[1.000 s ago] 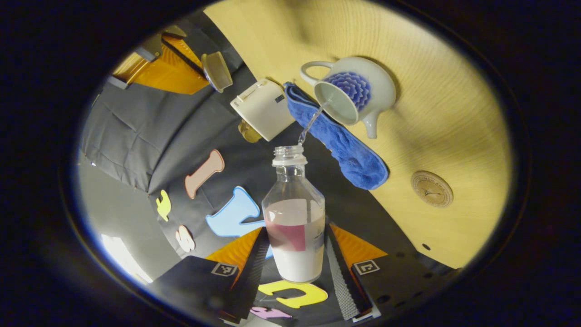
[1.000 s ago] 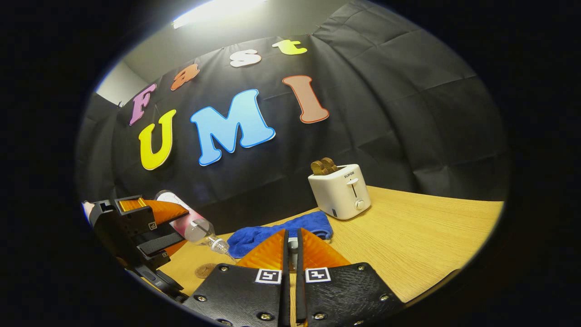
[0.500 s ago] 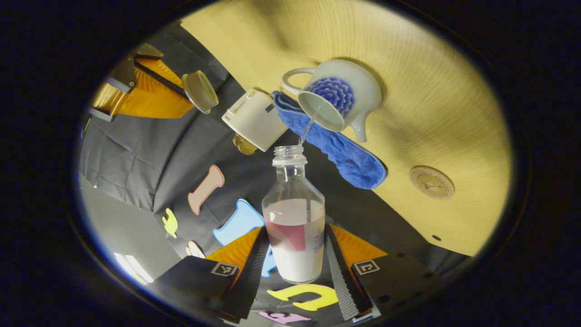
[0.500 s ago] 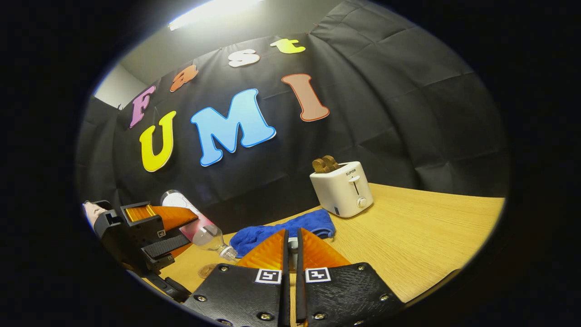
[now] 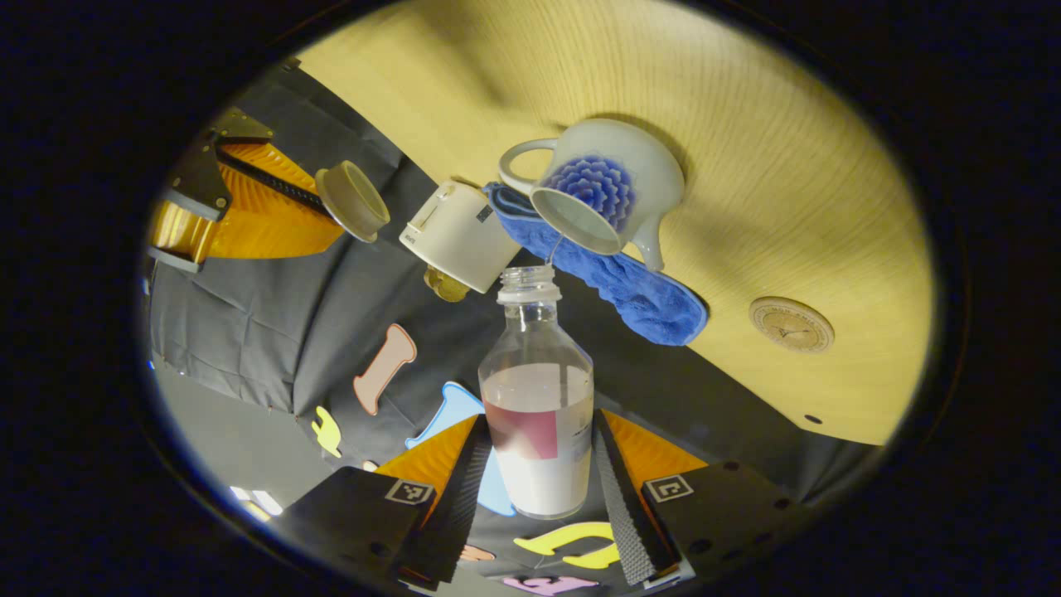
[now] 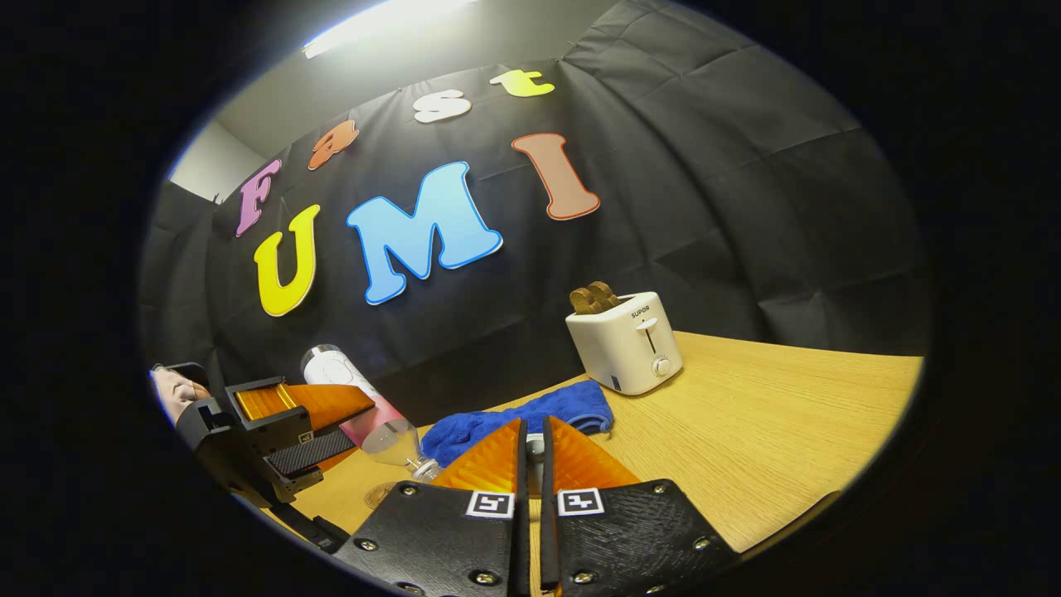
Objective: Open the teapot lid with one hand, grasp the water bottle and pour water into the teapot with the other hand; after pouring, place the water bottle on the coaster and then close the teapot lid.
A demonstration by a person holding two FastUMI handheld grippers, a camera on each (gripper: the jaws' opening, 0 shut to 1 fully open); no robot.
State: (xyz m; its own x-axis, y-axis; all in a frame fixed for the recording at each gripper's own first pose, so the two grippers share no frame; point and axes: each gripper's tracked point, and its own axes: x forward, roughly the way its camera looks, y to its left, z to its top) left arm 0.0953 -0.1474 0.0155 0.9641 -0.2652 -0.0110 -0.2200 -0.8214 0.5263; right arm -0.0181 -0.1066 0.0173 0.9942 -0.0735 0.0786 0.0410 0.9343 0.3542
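Left gripper view: left claw (image 5: 539, 489) clamps the water bottle (image 5: 539, 414), tipped at the teapot (image 5: 605, 195); right claw (image 5: 319, 195) pinches the lid (image 5: 354, 201) beside the teapot.

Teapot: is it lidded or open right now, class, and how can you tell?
Open. The teapot shows a bare mouth taking water from the water bottle; the right gripper holds its lid aside.

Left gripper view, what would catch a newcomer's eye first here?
First the water bottle, clamped between the left gripper's fingers at the bottom, its mouth tipped toward the open teapot on the wooden table, a thin stream running between them. Next, at upper left, the right gripper holding the teapot lid aside. The round coaster waits bare at right.
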